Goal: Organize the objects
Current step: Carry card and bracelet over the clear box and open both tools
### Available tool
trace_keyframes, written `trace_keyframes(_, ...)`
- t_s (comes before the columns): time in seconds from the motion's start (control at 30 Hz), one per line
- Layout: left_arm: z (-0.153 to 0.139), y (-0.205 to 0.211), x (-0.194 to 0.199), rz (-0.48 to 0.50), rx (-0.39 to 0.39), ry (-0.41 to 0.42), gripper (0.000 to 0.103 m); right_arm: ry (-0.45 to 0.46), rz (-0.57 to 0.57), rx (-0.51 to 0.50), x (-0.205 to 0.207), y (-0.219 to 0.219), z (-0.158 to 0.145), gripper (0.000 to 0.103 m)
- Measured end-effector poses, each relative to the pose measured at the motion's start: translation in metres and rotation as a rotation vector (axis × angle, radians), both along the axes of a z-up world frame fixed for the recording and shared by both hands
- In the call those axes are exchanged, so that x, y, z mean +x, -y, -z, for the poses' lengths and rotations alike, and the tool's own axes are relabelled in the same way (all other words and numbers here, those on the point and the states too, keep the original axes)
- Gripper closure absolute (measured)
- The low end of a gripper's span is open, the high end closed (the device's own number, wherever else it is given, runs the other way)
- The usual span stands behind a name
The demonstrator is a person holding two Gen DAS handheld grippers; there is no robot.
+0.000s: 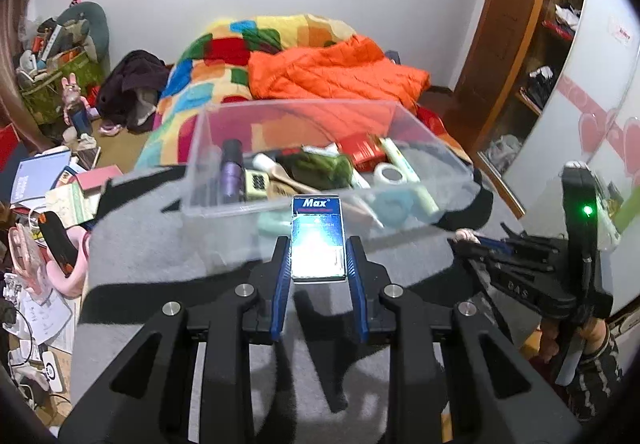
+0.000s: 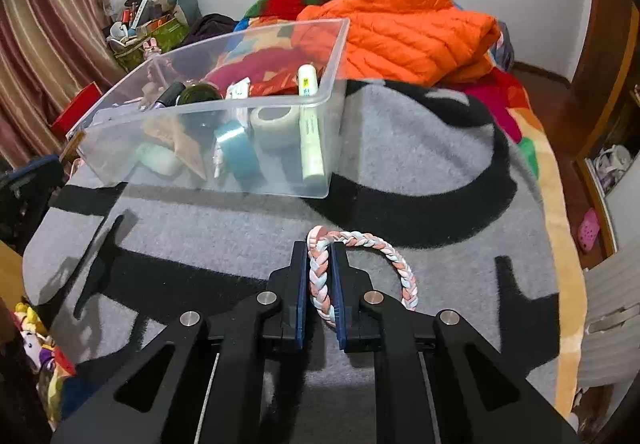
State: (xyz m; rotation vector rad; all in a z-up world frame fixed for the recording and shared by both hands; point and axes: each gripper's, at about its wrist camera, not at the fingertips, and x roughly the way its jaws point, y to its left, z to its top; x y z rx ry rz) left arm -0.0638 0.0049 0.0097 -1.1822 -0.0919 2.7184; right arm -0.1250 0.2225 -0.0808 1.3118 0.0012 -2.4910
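My left gripper (image 1: 318, 244) is shut on a small blue box marked "Max" (image 1: 318, 240), held just in front of the near wall of a clear plastic bin (image 1: 224, 203). The bin holds tape rolls, tubes, a wooden spoon and other small items. My right gripper (image 2: 320, 256) is shut on a braided pink, white and blue loop (image 2: 394, 260), which hangs out to the right over the grey blanket. The bin (image 2: 328, 147) stands ahead and to the left of it. The right gripper also shows at the right in the left wrist view (image 1: 472, 240).
The bin stands on a grey and black blanket (image 2: 400, 163) on a bed. An orange quilted jacket (image 2: 400, 31) and a multicoloured cover (image 1: 224, 43) lie behind it. Cluttered books and toys (image 1: 52, 183) lie on the floor at the left. A wardrobe (image 1: 532, 55) stands at the right.
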Motion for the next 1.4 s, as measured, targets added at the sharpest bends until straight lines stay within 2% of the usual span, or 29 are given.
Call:
trace_keyframes(0.17,-0.016,0.009,-0.004,-0.018,0.008,-0.043,0.076,-0.059,-0.04,-0.071,0.012,0.007,-0.029,0.093)
trace_keyframes(0.33,-0.029,0.014,-0.011,-0.035,0.005,-0.082,0.076,-0.166,-0.092,-0.112,0.02,0.022,-0.071,0.093)
trace_keyframes(0.47,-0.034,0.017,-0.023,-0.044,0.002,-0.091,0.076,-0.264,-0.13,-0.113,0.014,0.04,-0.104,0.093)
trace_keyframes(0.63,-0.033,0.02,-0.04,-0.053,-0.004,-0.081,0.076,-0.332,-0.154,-0.089,-0.006,0.061,-0.124,0.093)
trace_keyframes(0.8,-0.023,0.024,-0.063,-0.059,-0.014,-0.051,0.076,-0.314,-0.164,-0.062,-0.034,0.08,-0.119,0.093)
trace_keyframes(1.07,0.013,0.027,-0.093,-0.062,0.009,0.059,0.076,-0.201,-0.192,-0.006,-0.067,0.099,-0.076,0.093)
trace_keyframes(1.27,0.025,0.021,-0.096,-0.04,0.001,0.078,0.076,-0.125,-0.204,0.033,-0.078,0.101,-0.052,0.093)
trace_keyframes(1.37,0.023,0.018,-0.094,-0.027,-0.003,0.076,0.073,-0.094,-0.218,0.028,-0.079,0.099,-0.05,0.084)
trace_keyframes(1.4,0.022,0.017,-0.093,-0.024,-0.002,0.075,0.07,-0.093,-0.218,0.026,-0.078,0.098,-0.05,0.077)
